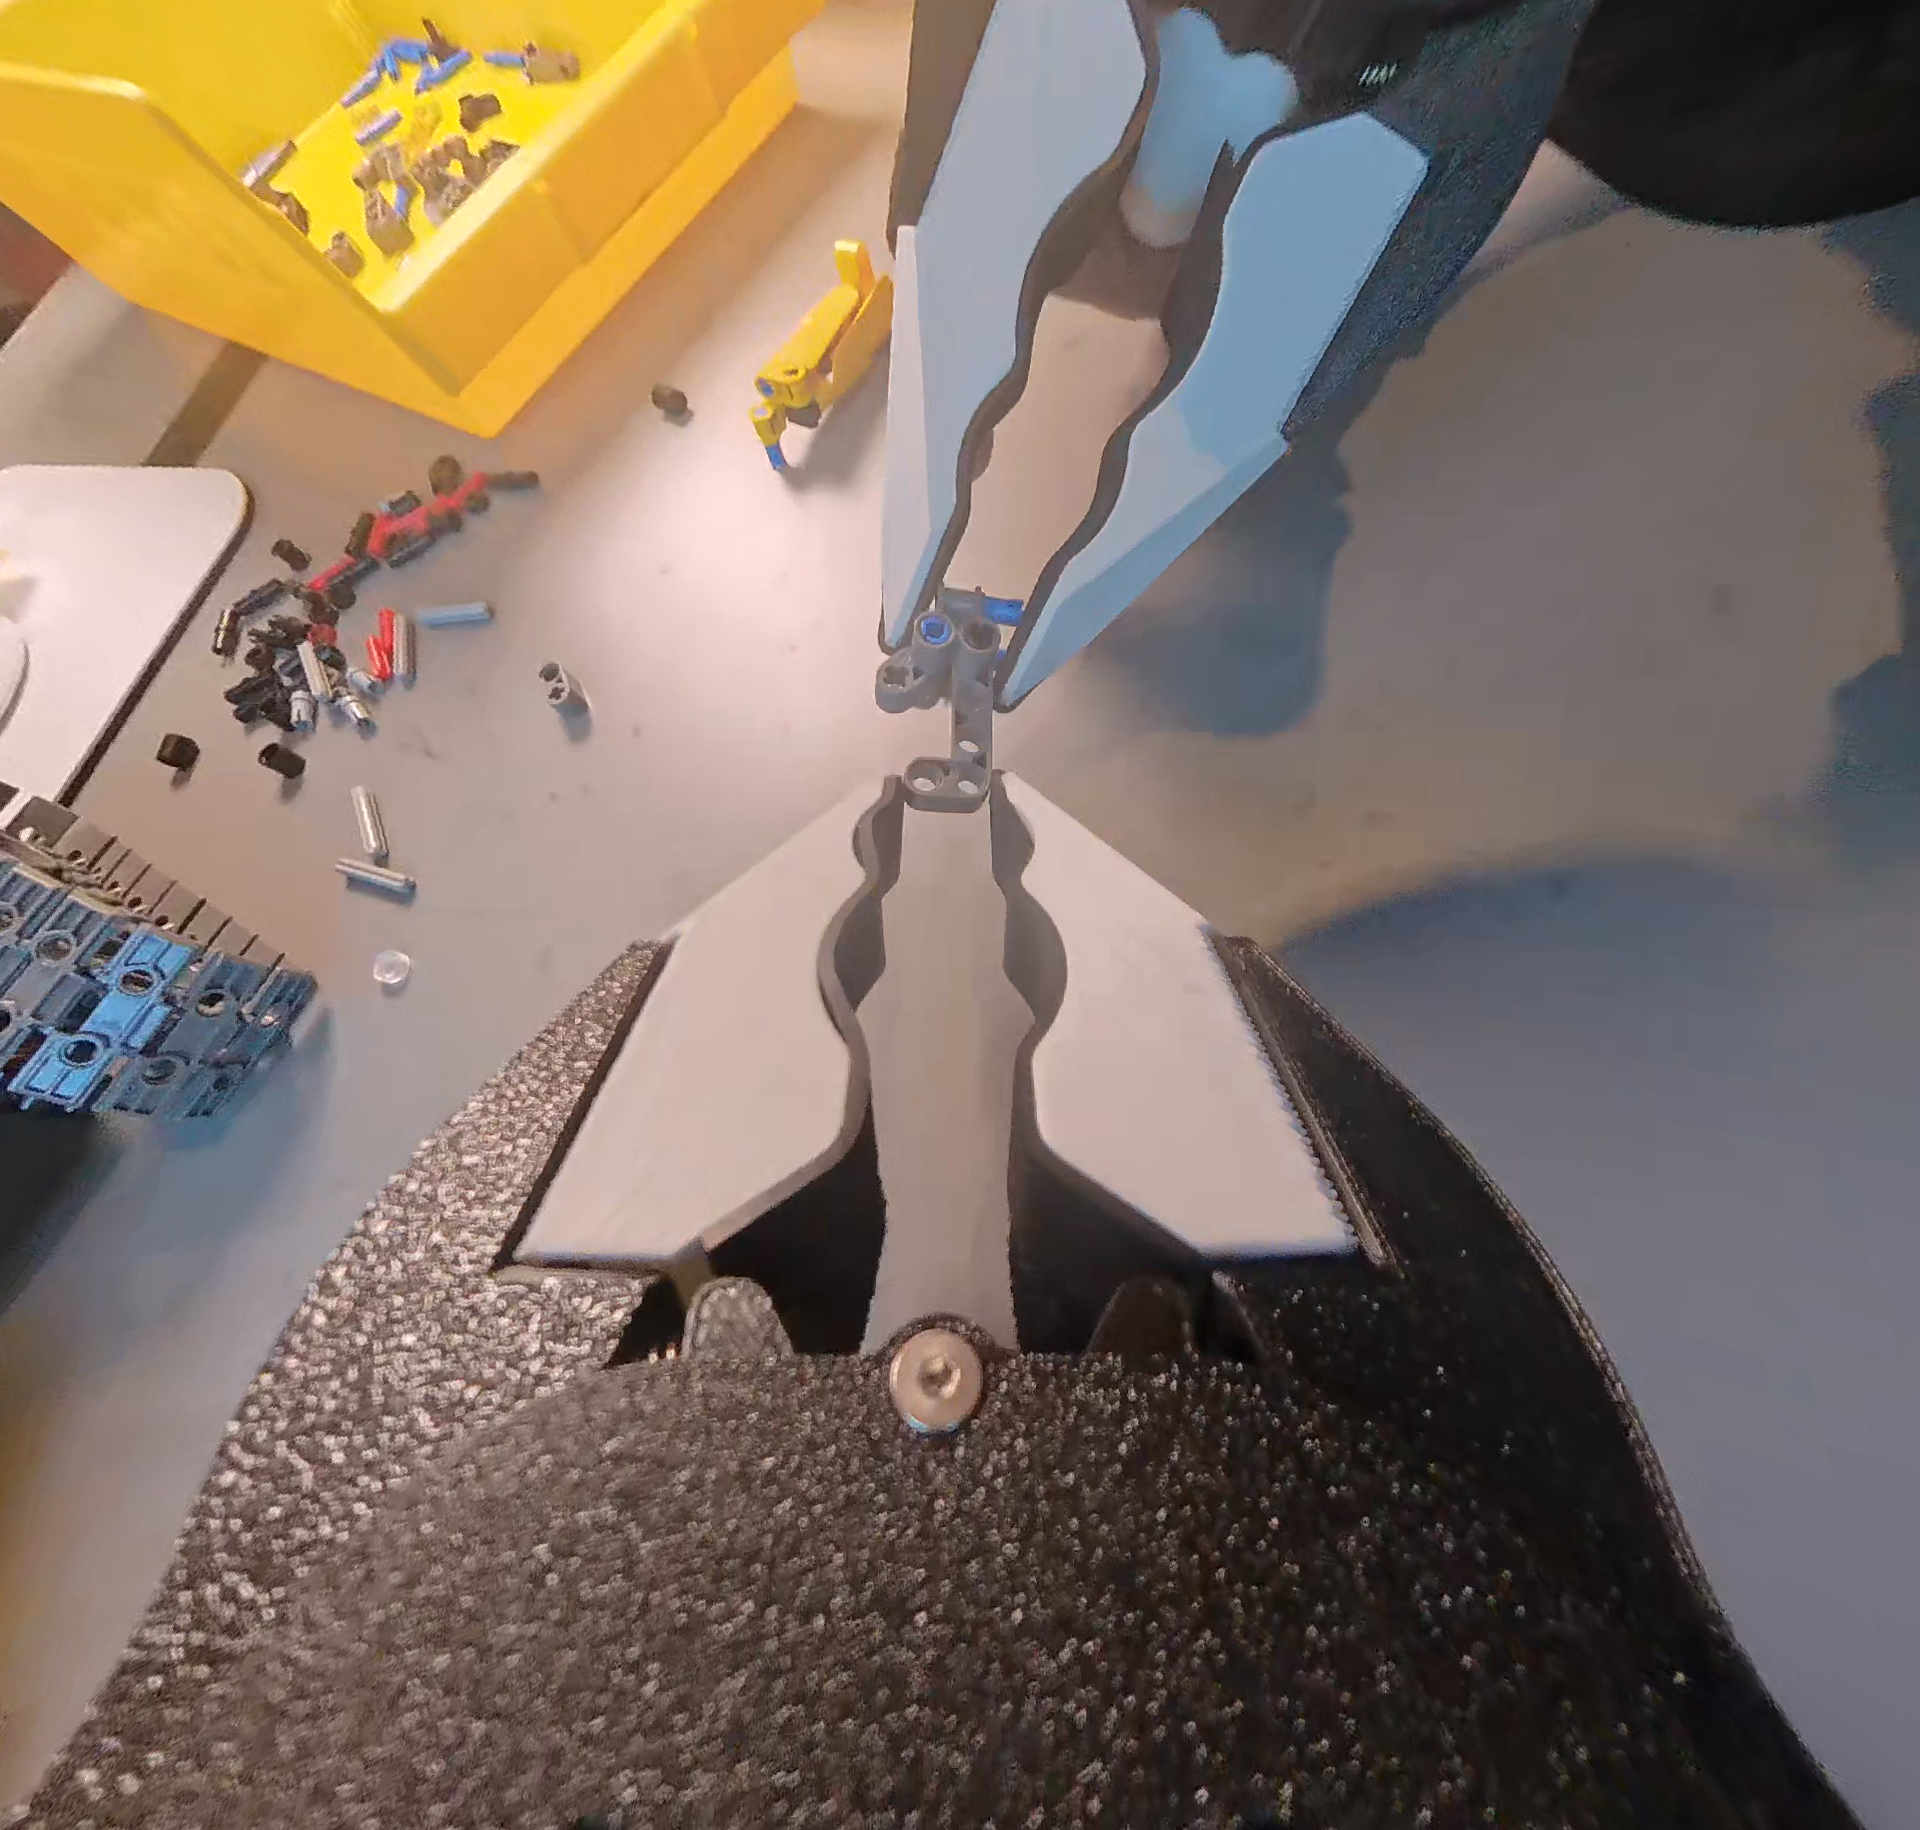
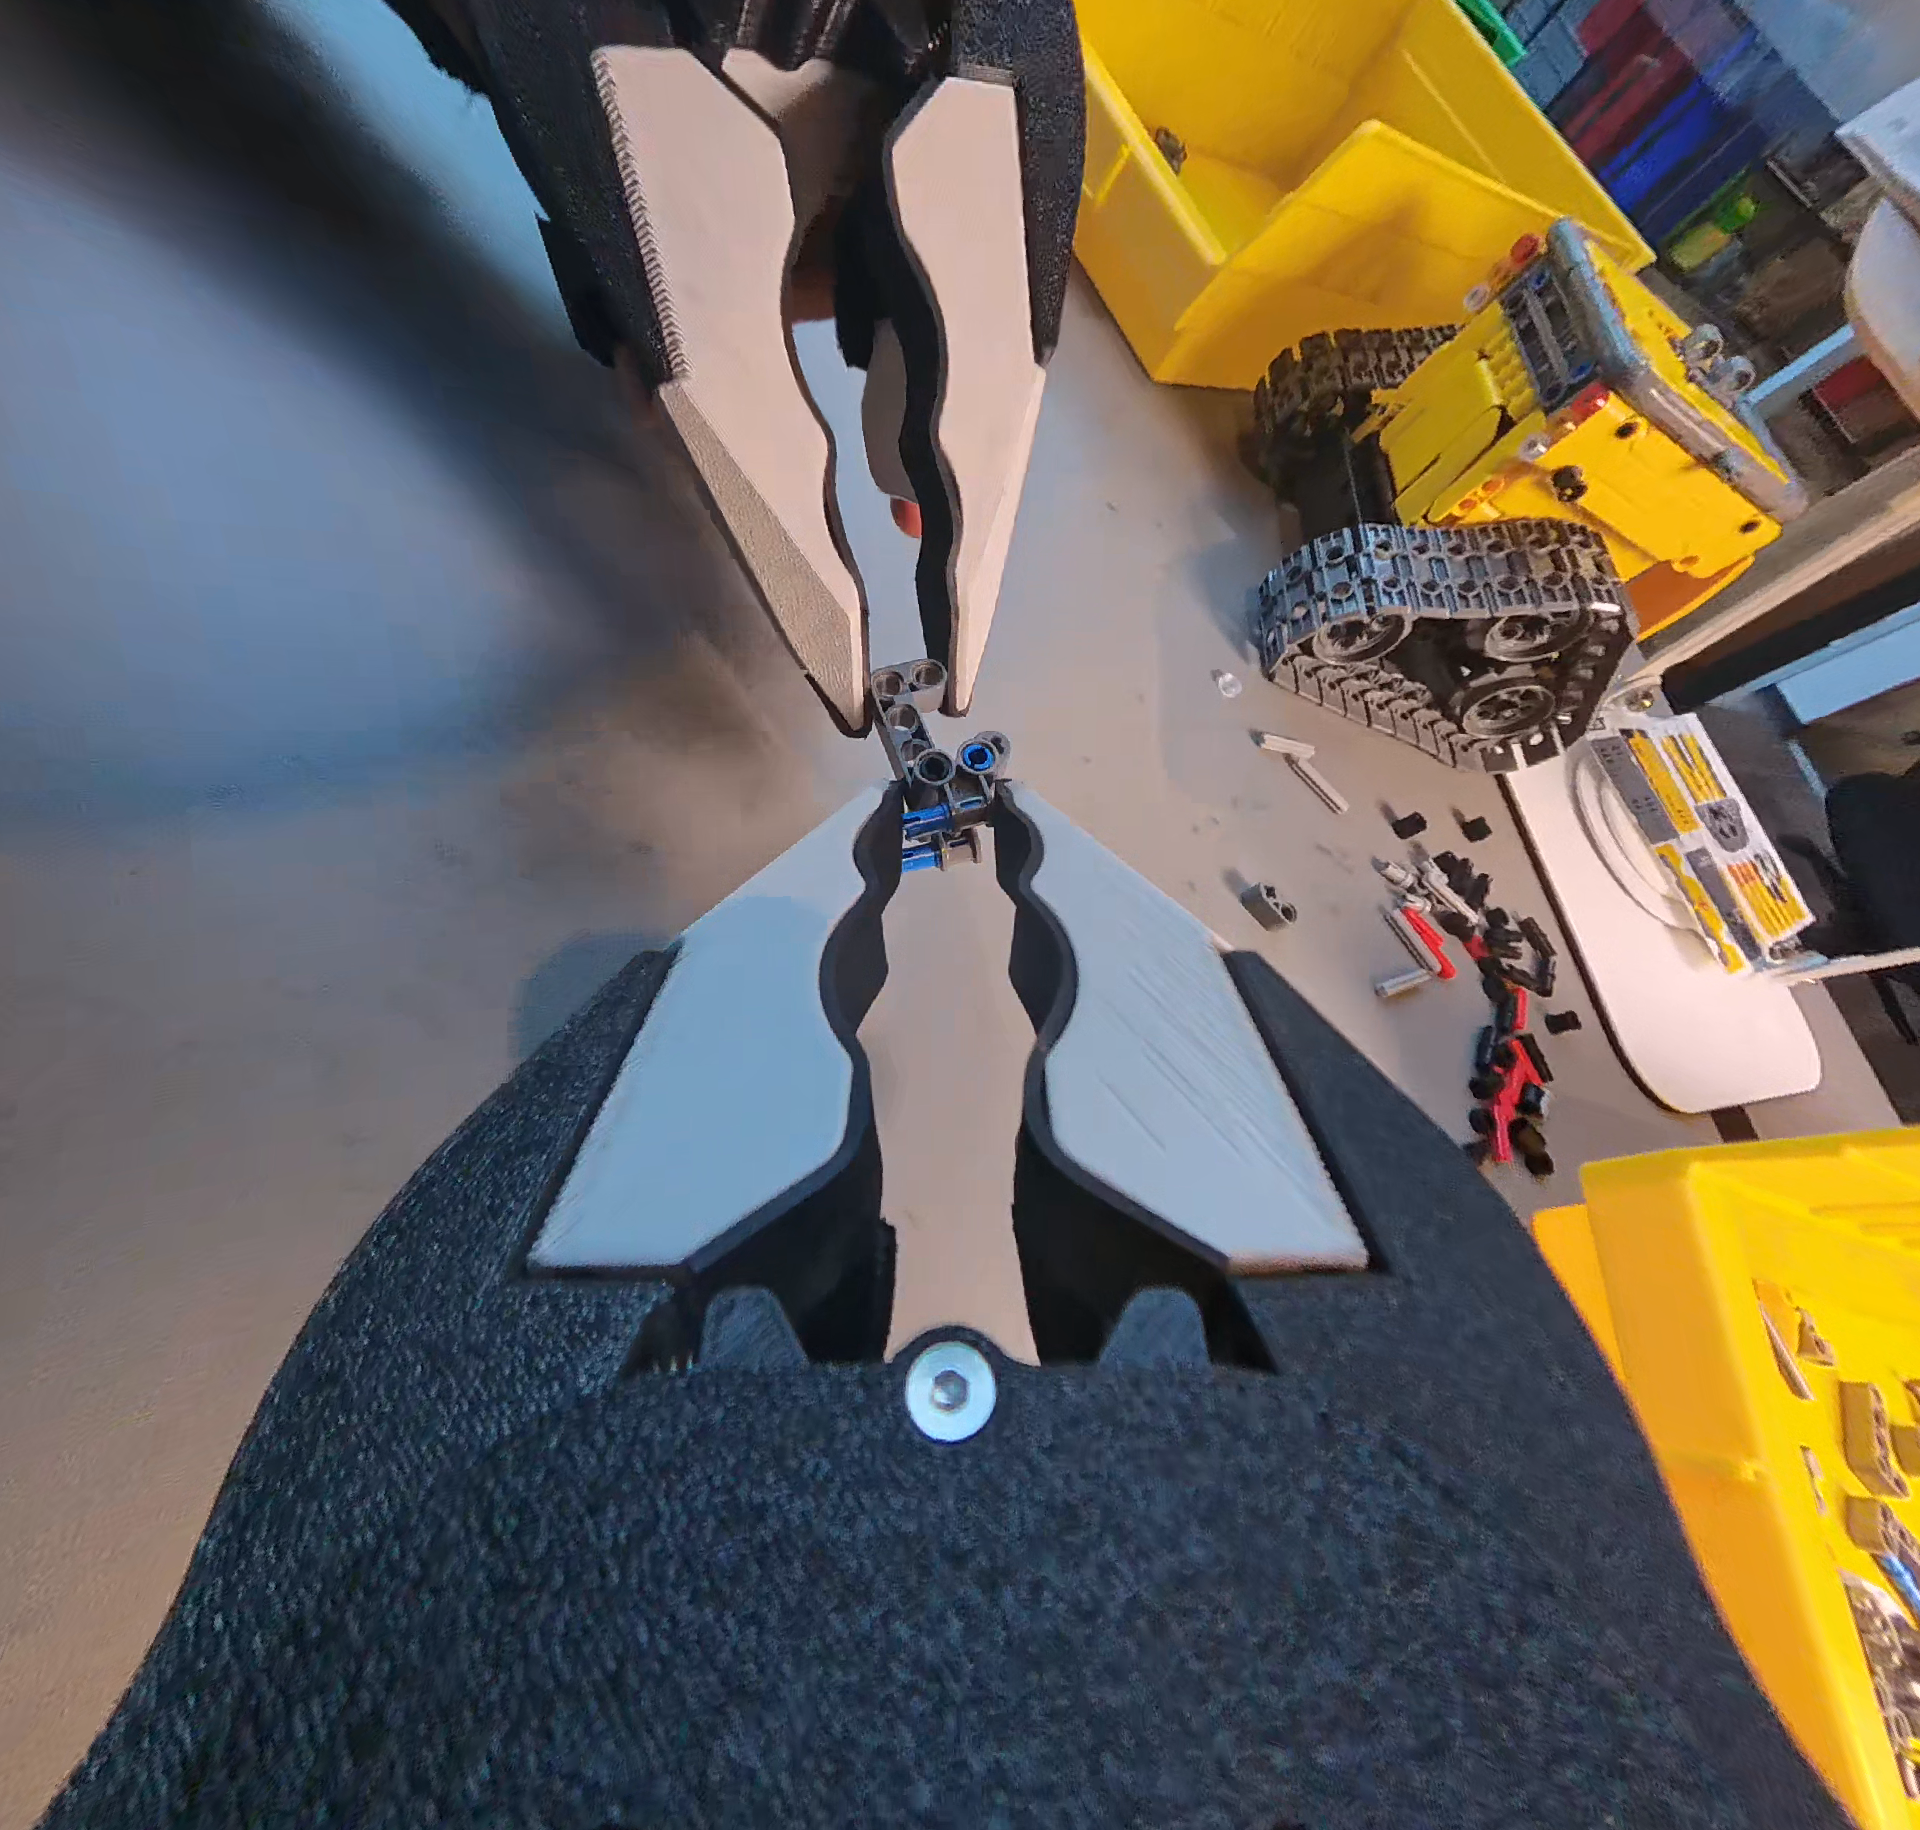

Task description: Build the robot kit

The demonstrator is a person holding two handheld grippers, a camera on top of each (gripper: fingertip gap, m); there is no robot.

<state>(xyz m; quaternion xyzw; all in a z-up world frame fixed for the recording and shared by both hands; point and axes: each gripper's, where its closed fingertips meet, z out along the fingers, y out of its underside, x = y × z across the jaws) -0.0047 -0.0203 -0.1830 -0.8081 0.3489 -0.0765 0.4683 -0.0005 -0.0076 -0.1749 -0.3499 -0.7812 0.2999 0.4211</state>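
Grey perforated beam assembly [image 1: 943, 710] is held off the table [image 1: 1455, 1053] between both grippers, tip to tip. The left gripper [image 1: 943, 781] is closed on the small two-hole end of the beam, pinched at the very fingertips [image 1: 878, 824]. The right gripper [image 2: 943, 812] is closed on the opposite end, where dark grey connectors and blue pins [image 2: 925, 824] are stacked; its fingertips [image 2: 1023, 824] are pressed against that cluster. In the left wrist view the right gripper [image 1: 948, 650] is seen coming down from above the assembly; in the right wrist view the left gripper [image 2: 906, 705] is seen likewise, beyond the assembly.

All else is placed relative to the assembly. In the left wrist view, a single grey connector [image 1: 564, 687] is seen near it to the left, loose grey axles [image 1: 370, 843] further left, then a scatter of black, red and grey pins [image 1: 332, 627]. A small yellow sub-assembly [image 1: 821, 352] lies up-left of it, and a yellow bin [image 1: 343, 128] with small parts well beyond that. A section of grey tracked tread [image 1: 135, 991] is seen far left.

In the right wrist view, a yellow tracked vehicle model [image 2: 1475, 533] stands well to the right of the assembly, a sticker sheet [image 2: 1694, 835] just past it, yellow bins [image 2: 1299, 170] behind, and another yellow bin [image 2: 1766, 1468] at lower right.
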